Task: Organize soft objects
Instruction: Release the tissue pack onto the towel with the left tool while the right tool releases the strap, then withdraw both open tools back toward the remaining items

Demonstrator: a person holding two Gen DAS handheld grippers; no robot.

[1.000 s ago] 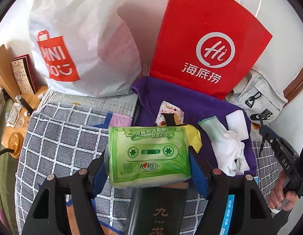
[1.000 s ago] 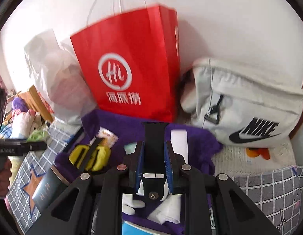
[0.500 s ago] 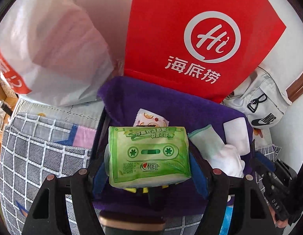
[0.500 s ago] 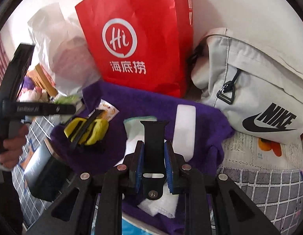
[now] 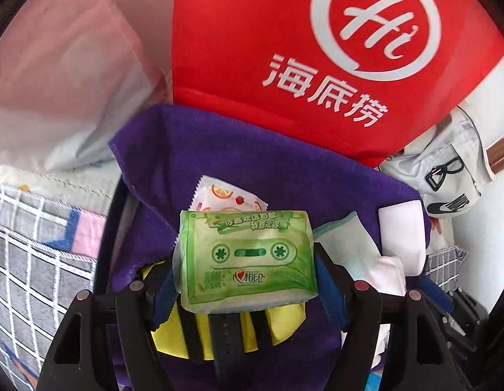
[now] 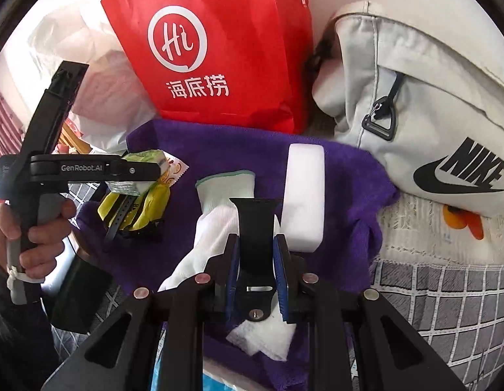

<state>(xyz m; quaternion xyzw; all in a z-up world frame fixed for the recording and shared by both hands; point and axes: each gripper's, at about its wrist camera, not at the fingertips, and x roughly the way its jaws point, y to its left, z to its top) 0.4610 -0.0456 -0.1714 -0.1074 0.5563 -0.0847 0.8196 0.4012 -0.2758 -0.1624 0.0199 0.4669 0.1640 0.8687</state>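
Fingers of the person's left hand (image 6: 33, 228) wrap the grey handle of the left gripper (image 5: 248, 267), which is held level above the purple towel (image 5: 258, 169). Its blue-padded jaws stand wide and press on both ends of a green tissue pack (image 5: 248, 260), which hangs clear of the cloth, over a yellow pouch (image 5: 173, 335) and just in front of a fruit-printed sachet (image 5: 226, 195). The right gripper (image 6: 257, 277) points forward low over the same towel, its jaws drawn close and clamped on a black strap (image 6: 255, 228) standing upright between them. Beneath it lie a white glove (image 6: 216, 215) and a white sponge block (image 6: 304, 195), side by side on the cloth. A red paper bag (image 6: 219, 49) stands behind the towel, with a white plastic bag (image 5: 63, 81) to its left and a pale Nike backpack (image 6: 415, 97) to its right. The strap's lower end is hidden behind the gripper body, and the tissue pack conceals most of the pouch in the left wrist view. The right hand is out of view.
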